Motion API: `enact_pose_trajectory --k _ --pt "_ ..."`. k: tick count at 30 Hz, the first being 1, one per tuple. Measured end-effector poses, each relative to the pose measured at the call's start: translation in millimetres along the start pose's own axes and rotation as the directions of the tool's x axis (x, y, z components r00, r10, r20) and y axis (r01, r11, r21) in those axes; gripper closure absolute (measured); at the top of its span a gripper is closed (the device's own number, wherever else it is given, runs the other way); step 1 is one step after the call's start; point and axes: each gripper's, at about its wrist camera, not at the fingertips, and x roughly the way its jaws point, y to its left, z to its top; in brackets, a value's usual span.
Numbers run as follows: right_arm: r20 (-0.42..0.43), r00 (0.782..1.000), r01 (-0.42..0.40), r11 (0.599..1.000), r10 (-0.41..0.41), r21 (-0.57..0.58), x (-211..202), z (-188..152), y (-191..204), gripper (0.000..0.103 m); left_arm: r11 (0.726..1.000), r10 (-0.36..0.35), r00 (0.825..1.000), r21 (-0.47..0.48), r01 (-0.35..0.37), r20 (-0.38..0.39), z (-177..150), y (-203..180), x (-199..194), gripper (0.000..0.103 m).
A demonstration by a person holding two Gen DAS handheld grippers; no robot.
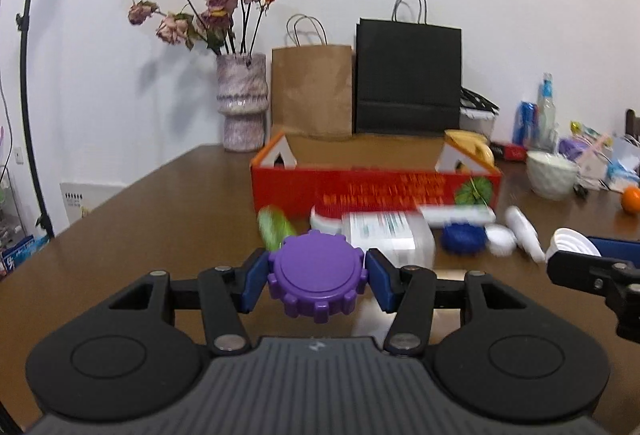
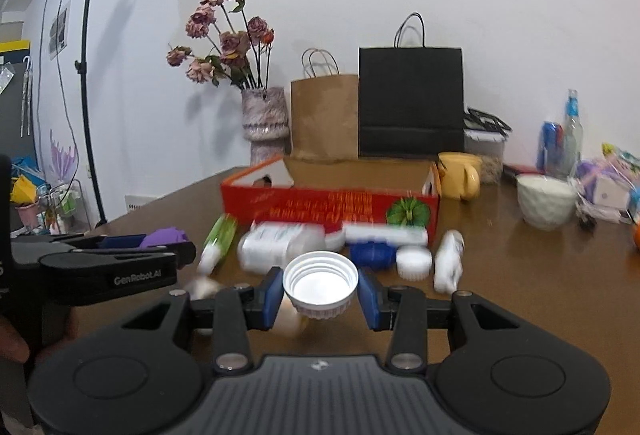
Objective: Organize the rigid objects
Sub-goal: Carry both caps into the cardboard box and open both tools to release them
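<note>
My left gripper [image 1: 317, 277] is shut on a purple ridged cap [image 1: 317, 275], held above the brown table. My right gripper [image 2: 319, 293] is shut on a white screw cap [image 2: 319, 283], open side up. The white cap also shows at the right in the left wrist view [image 1: 573, 243], the purple cap at the left in the right wrist view [image 2: 164, 237]. Ahead lie a clear bottle with a label [image 1: 390, 237], a green tube [image 1: 274, 229], a blue cap [image 1: 464, 237], a small white cap [image 2: 414, 261] and a white bottle [image 2: 448, 263]. Behind them stands an open red box [image 1: 376, 191].
A vase of dried roses [image 1: 242, 101], a brown paper bag [image 1: 312, 89] and a black bag [image 1: 408, 75] stand by the wall. A yellow mug [image 2: 460, 175], a white bowl [image 2: 546, 201], an orange [image 1: 632, 199] and bottles [image 2: 560, 139] crowd the right. A light stand [image 2: 86, 75] is at left.
</note>
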Motion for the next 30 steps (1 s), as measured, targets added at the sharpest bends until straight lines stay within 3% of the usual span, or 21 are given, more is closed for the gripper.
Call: enact_pose_trajectory --k 7,12,14,17,20,23,27,30 --pt "-0.01 1.0 0.005 1.0 -0.005 0.015 86 64 -34 0.064 1.0 -0.013 0.999 0.021 0.012 0.04 68 4 74 0.049" --pt "-0.031 0.999 0.019 0.999 -0.018 0.046 158 107 -62 0.063 0.998 -0.062 0.998 0.024 0.062 -0.023 118 12 154 0.049" --pt "-0.063 0.997 0.042 0.998 -0.039 0.045 194 121 -72 0.064 1.0 -0.029 0.999 -0.002 0.029 -0.025 136 14 188 0.049" --pt "-0.109 0.993 0.059 0.997 -0.053 0.057 248 138 -88 0.063 0.999 -0.001 1.0 0.049 0.001 -0.011 155 12 234 0.049" --pt "-0.185 0.98 0.087 0.995 -0.076 0.053 300 149 -100 0.063 0.996 -0.005 0.996 0.089 0.013 -0.086 164 11 286 0.049" --pt "-0.271 0.96 0.09 0.995 -0.073 0.052 339 150 -109 0.063 0.996 -0.022 0.977 0.076 0.04 -0.213 164 14 332 0.048" --pt "-0.339 0.933 0.132 0.991 -0.121 0.01 374 145 -118 0.063 0.988 0.033 0.959 0.156 0.012 -0.281 159 9 356 0.046" --pt "-0.384 0.912 0.159 0.987 -0.148 -0.001 388 142 -123 0.058 0.989 0.07 0.944 0.146 -0.024 -0.322 153 14 363 0.048"
